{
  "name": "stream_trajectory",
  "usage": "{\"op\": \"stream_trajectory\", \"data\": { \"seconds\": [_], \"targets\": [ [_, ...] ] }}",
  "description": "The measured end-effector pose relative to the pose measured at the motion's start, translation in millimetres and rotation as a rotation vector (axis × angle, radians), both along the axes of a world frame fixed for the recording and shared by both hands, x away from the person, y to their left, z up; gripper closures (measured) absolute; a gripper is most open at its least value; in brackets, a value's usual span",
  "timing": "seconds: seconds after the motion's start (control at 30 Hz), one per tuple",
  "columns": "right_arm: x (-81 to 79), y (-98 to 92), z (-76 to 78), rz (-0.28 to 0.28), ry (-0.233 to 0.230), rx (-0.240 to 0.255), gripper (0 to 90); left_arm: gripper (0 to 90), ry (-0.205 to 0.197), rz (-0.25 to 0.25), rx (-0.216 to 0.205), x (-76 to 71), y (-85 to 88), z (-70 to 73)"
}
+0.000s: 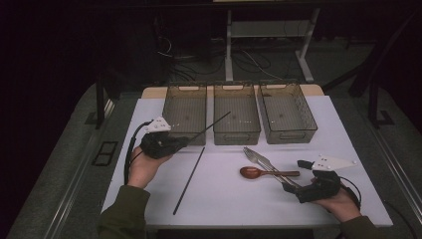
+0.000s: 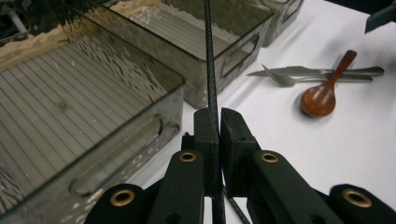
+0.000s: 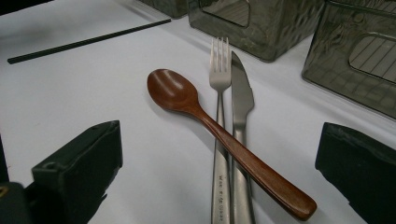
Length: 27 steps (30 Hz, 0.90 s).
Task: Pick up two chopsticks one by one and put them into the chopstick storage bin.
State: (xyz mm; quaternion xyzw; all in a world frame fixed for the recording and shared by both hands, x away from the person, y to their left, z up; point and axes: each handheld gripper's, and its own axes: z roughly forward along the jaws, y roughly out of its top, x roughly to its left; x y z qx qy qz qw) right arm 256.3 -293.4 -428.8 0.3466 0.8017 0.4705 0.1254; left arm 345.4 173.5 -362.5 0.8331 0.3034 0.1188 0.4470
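- Black jaws of the left gripper (image 2: 215,122) sit closest to the lens in the left gripper view, pressed together and pinching a thin black chopstick (image 2: 210,60).
- Held chopstick runs up and away from the jaws, slanting over the near rim of the middle bin (image 1: 236,112); in the high view its far tip hangs above that bin's front left part.
- Left gripper (image 1: 185,141) itself sits just in front of the left bin (image 1: 185,109), off the tabletop (image 1: 224,199), carried by the person's left hand (image 1: 144,167).
- Second chopstick (image 1: 189,180) lies flat on the tabletop, in front of the middle bin and to its left, well apart from the held one's tip.
- Right bin (image 1: 286,110) stands beside the middle bin, on the far half of the tabletop.
- Wooden spoon (image 3: 224,140), fork (image 3: 219,121) and knife (image 3: 242,116) lie in front of the middle bin, toward its right. Spoon handle crosses over both steel handles.
- Right gripper (image 1: 291,185) rests near the cutlery handles, jaws spread wide to either side of them, touching nothing that I can tell.
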Motion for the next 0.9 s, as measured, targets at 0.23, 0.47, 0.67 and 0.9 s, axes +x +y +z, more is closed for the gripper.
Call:
{"op": "stream_trajectory", "data": {
  "seconds": [0.23, 0.47, 0.67, 0.9],
  "targets": [
    [-0.2, 0.2, 0.1, -0.001, -0.001, 0.000, 0.2, 84.8, -0.003, 0.018, 0.001, 16.7, -1.1, 6.9],
    [-0.2, -0.4, 0.3, -0.004, 0.002, 0.005, 0.2, 84.8, -0.009, 0.054, -0.006, 34.7, -0.2, 9.2],
    [-0.2, -0.8, 0.5, -0.004, 0.001, 0.005, 0.2, 84.8, -0.009, 0.095, -0.019, 52.7, 4.1, 11.4],
    [0.0, -2.0, 0.5, -0.007, 0.001, 0.007, 0.2, 84.8, -0.004, 0.136, 0.010, 71.1, 7.7, 16.0]
  ]
}}
